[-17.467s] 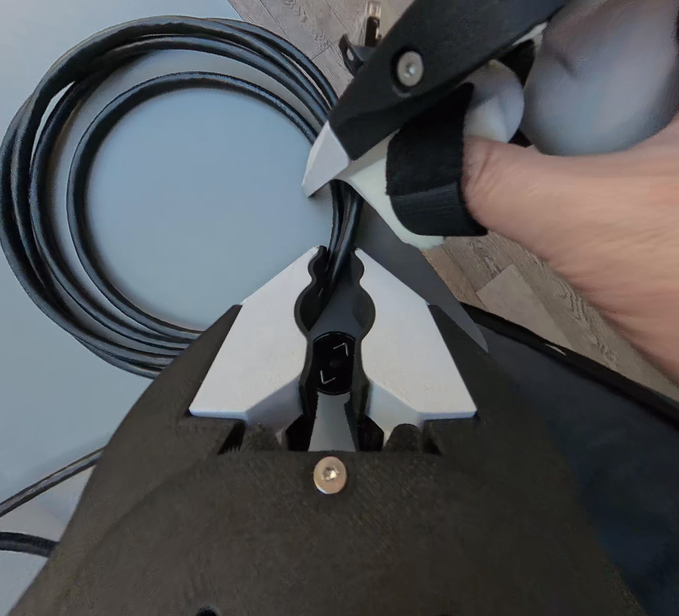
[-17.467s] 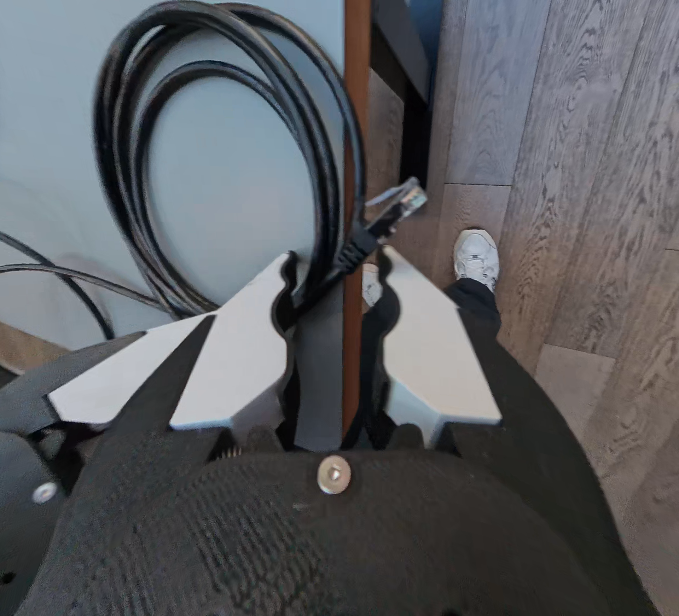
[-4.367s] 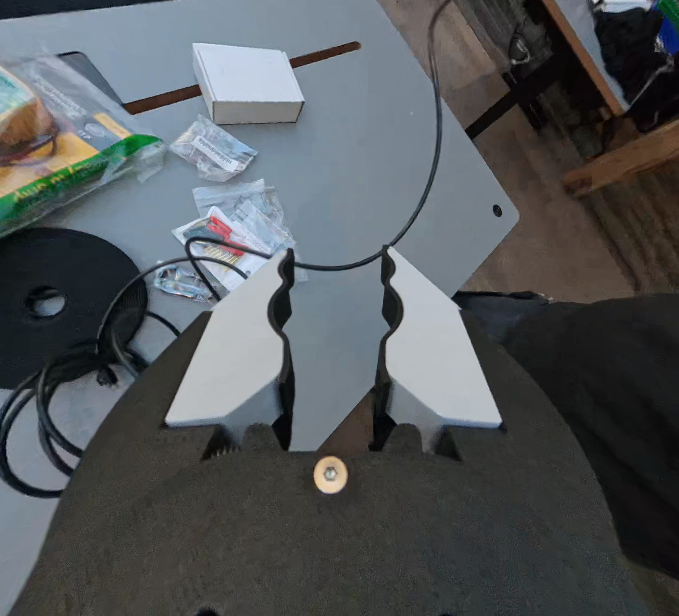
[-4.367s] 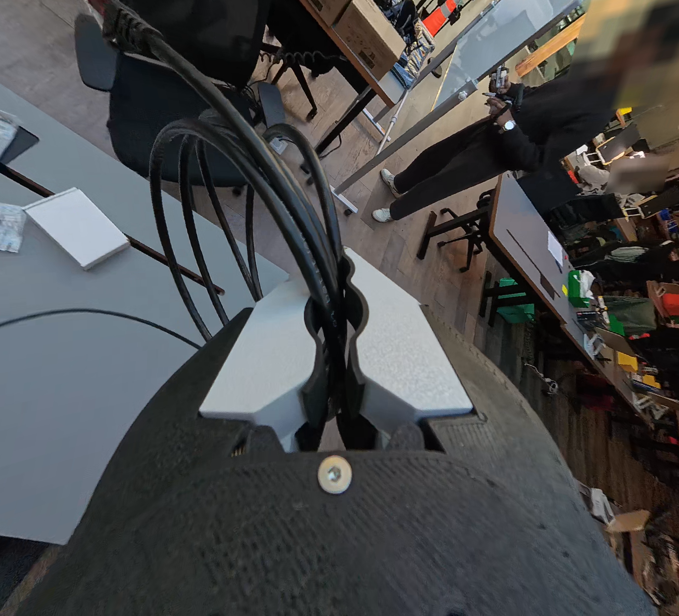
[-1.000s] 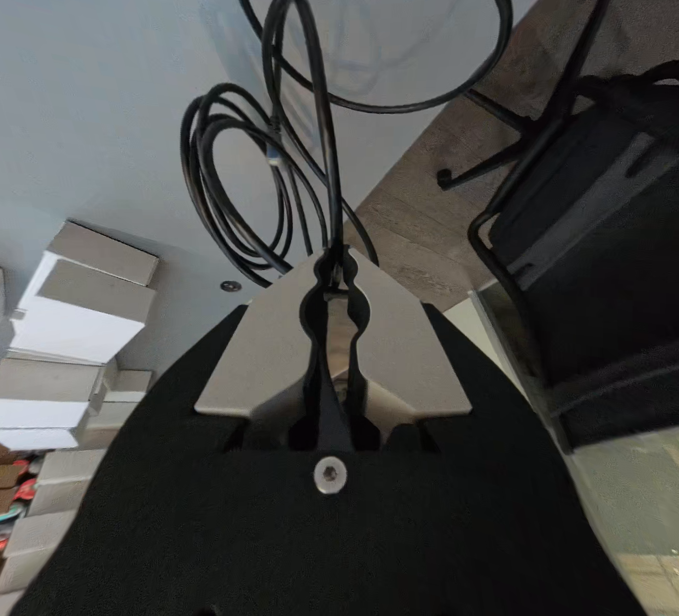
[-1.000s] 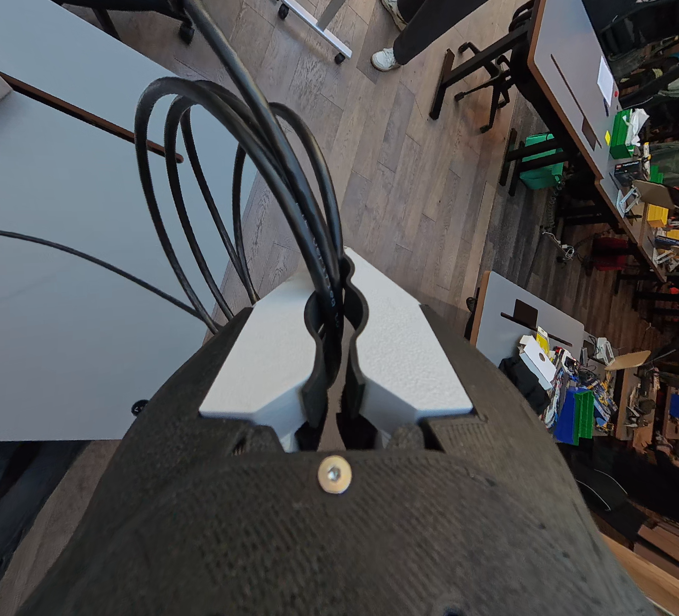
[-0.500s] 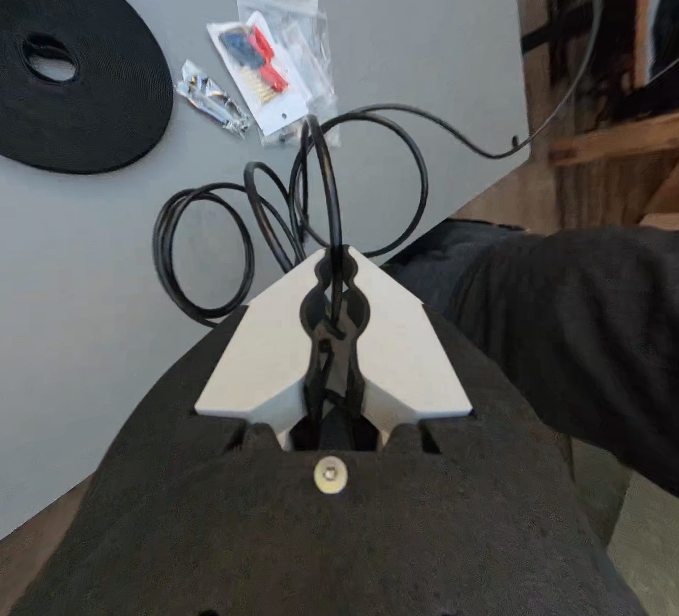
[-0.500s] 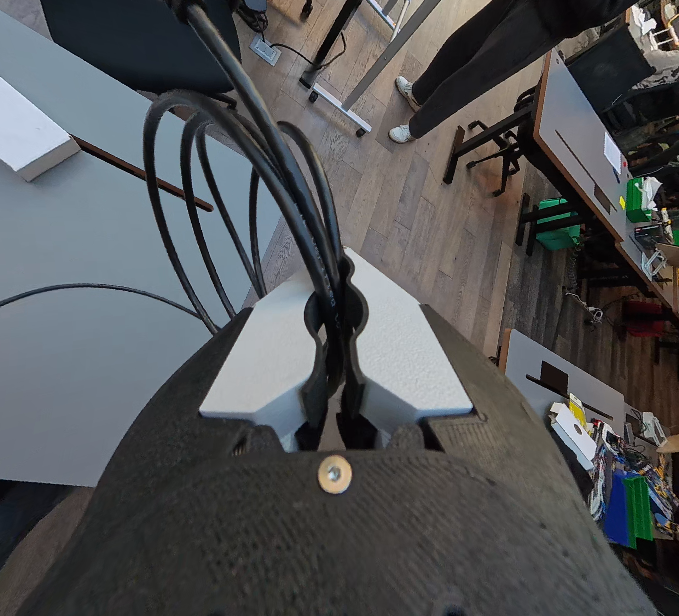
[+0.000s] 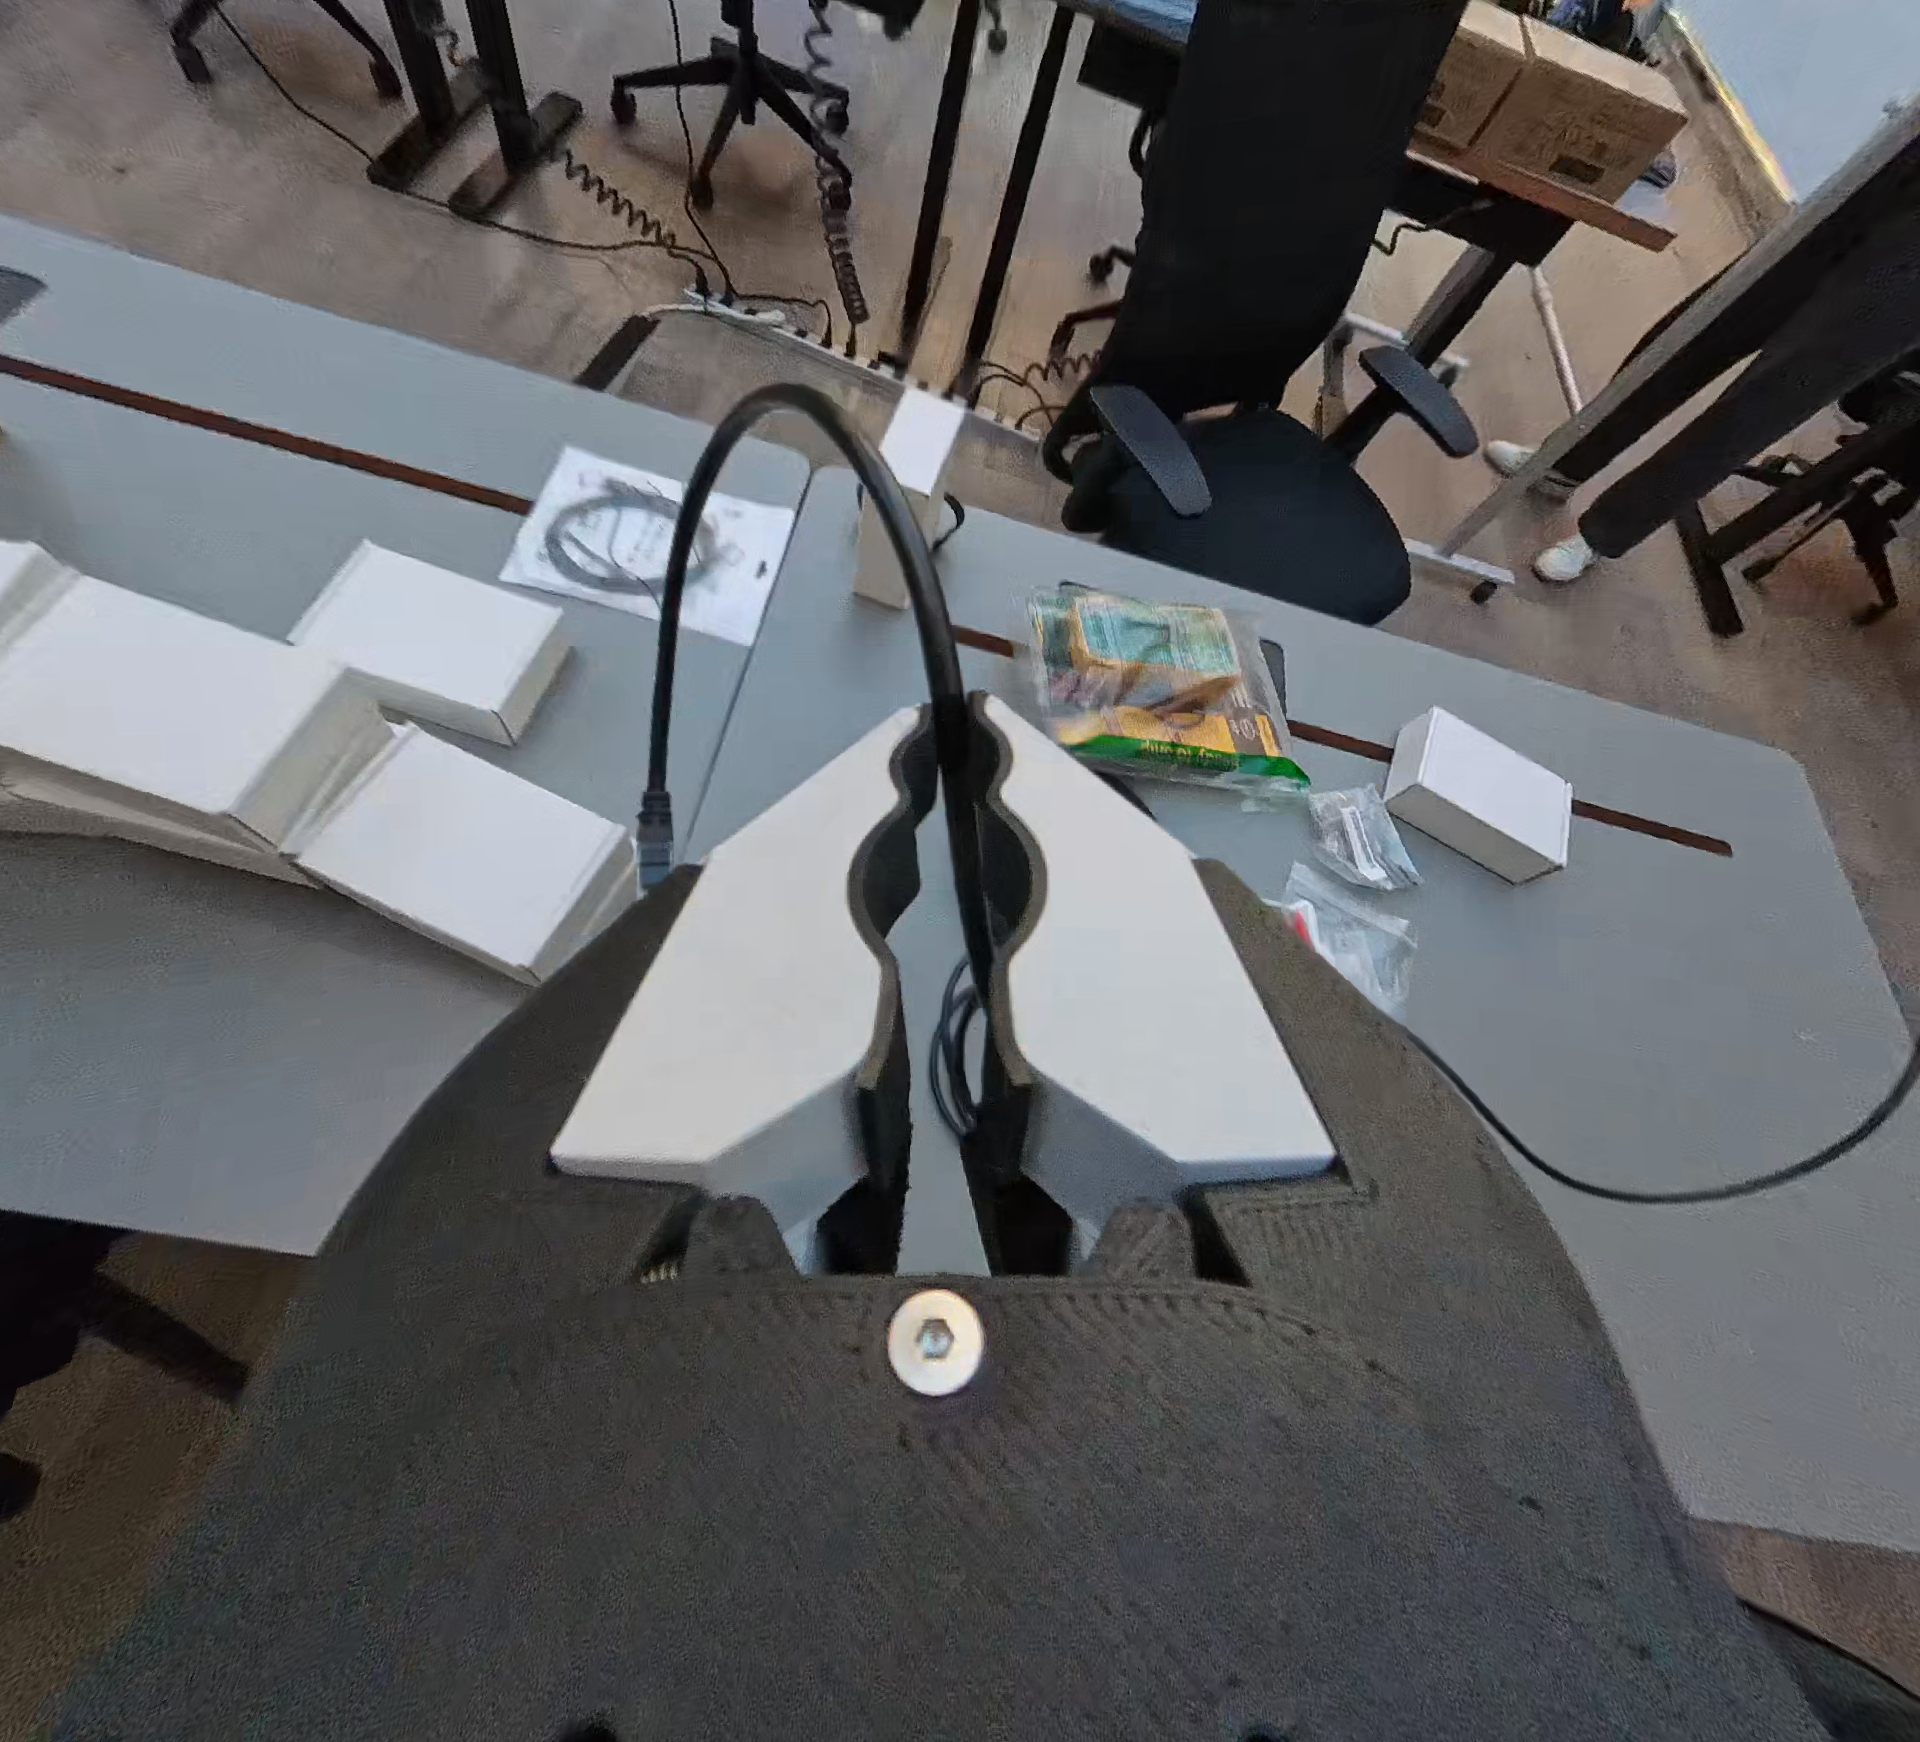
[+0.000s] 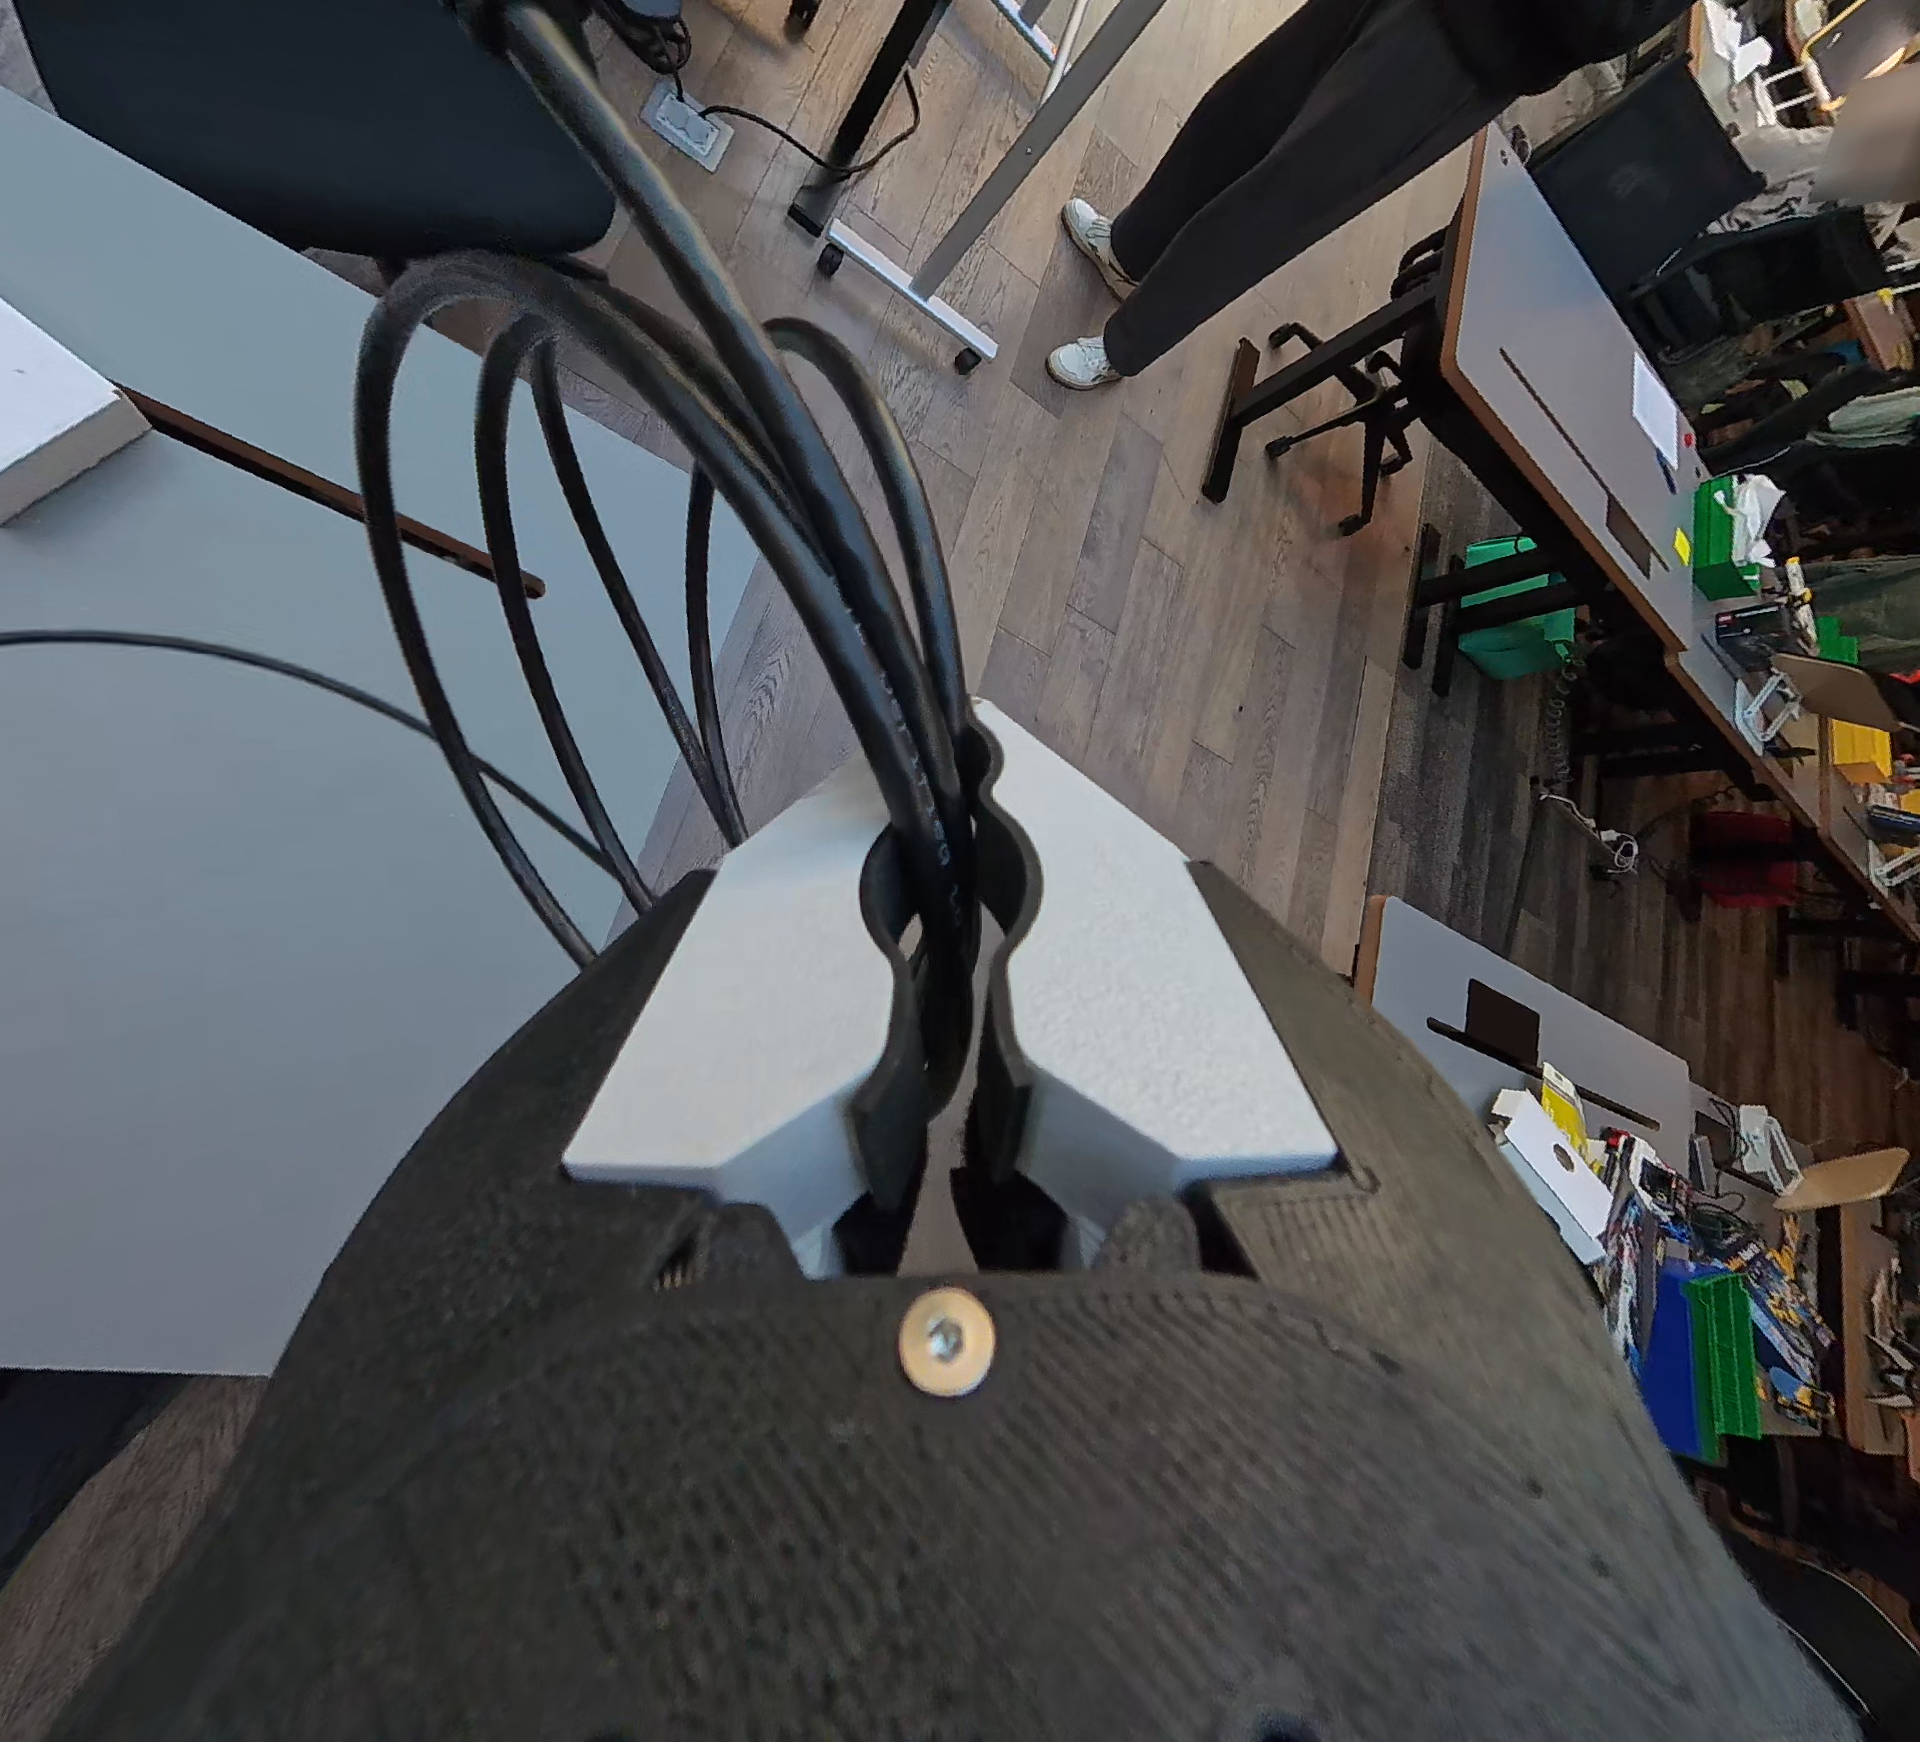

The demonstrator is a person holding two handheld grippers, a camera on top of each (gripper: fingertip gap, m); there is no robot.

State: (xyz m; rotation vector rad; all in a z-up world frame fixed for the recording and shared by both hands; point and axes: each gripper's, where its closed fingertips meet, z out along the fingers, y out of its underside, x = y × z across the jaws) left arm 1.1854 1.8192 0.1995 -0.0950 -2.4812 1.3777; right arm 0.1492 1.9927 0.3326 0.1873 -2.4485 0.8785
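The left gripper [image 9: 948, 726] pinches a black cable [image 9: 800, 487] at its tips; the cable arches up and left, its plug [image 9: 655, 835] hanging beside the left finger, above the grey bench [image 9: 1610, 1017]. The right gripper [image 10: 971, 757] is clamped on the coiled cable [image 10: 582, 487], whose loops rise ahead and left of it.

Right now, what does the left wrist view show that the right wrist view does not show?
Only the left: the left hand-held gripper pinching one cable end, flat white boxes, a green snack bag. Only the right: the right hand-held gripper clamping a cable coil, a standing person. Both: the grey table.
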